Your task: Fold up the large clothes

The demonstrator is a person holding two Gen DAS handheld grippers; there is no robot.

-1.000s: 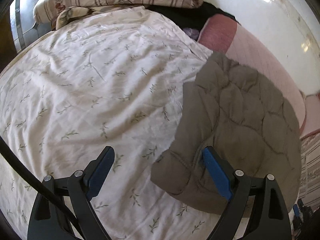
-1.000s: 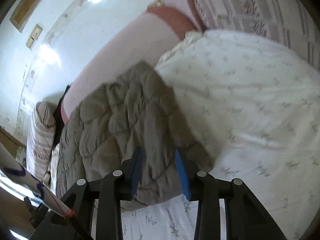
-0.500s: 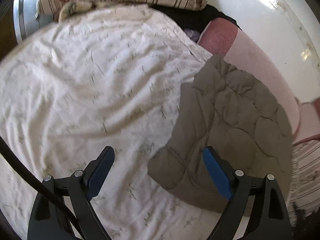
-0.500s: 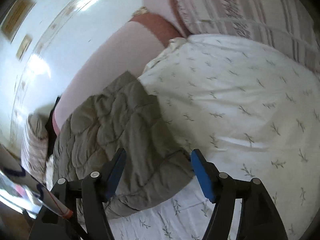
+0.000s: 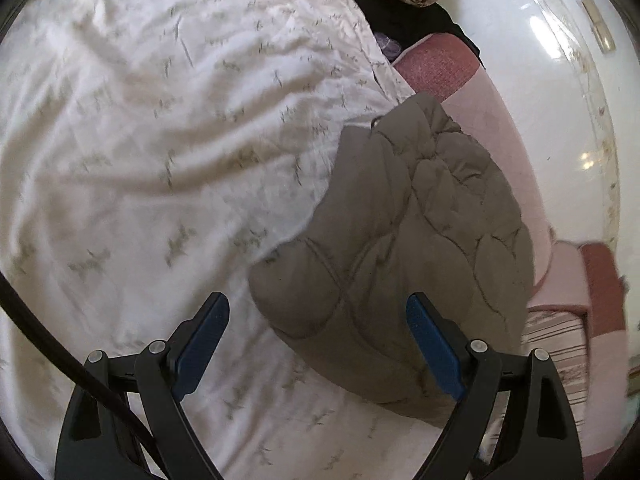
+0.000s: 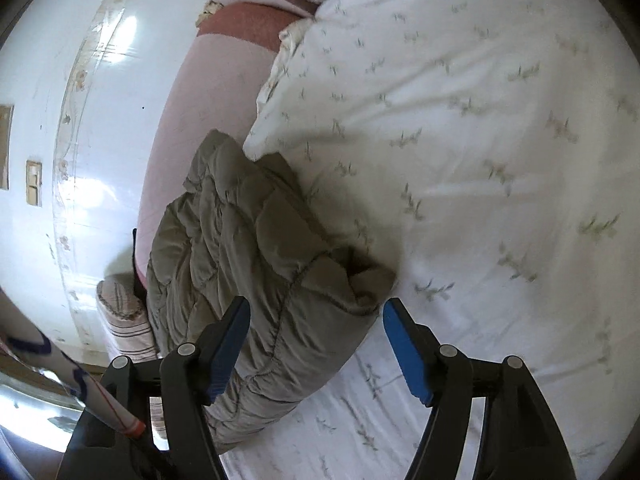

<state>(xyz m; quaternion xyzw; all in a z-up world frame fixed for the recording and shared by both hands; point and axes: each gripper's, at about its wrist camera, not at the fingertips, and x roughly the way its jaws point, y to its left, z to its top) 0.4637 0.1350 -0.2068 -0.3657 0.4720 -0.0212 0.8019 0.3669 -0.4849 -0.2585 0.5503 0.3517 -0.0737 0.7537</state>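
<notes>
Since the earlier frames, the right gripper (image 6: 316, 346) has just been opening: its blue pads, formerly pinched on the grey-brown quilted padded jacket (image 6: 256, 280), now stand spread with the folded corner lying loose between them, untouched. The left gripper (image 5: 318, 346) stands wide as before, nothing between its pads (its right pad overlaps the jacket's near edge in view, but contact cannot be confirmed), and its view has swung slightly across the bed. The jacket (image 5: 408, 248) lies as a thick folded bundle on the white leaf-printed bedsheet (image 5: 160, 140), near the bed's edge beside the pink mattress border (image 5: 492, 120). Judged from the release, one fold appears placed; a further fold or a smoothing press probably remains, since the bundle sits puffy and uneven.
</notes>
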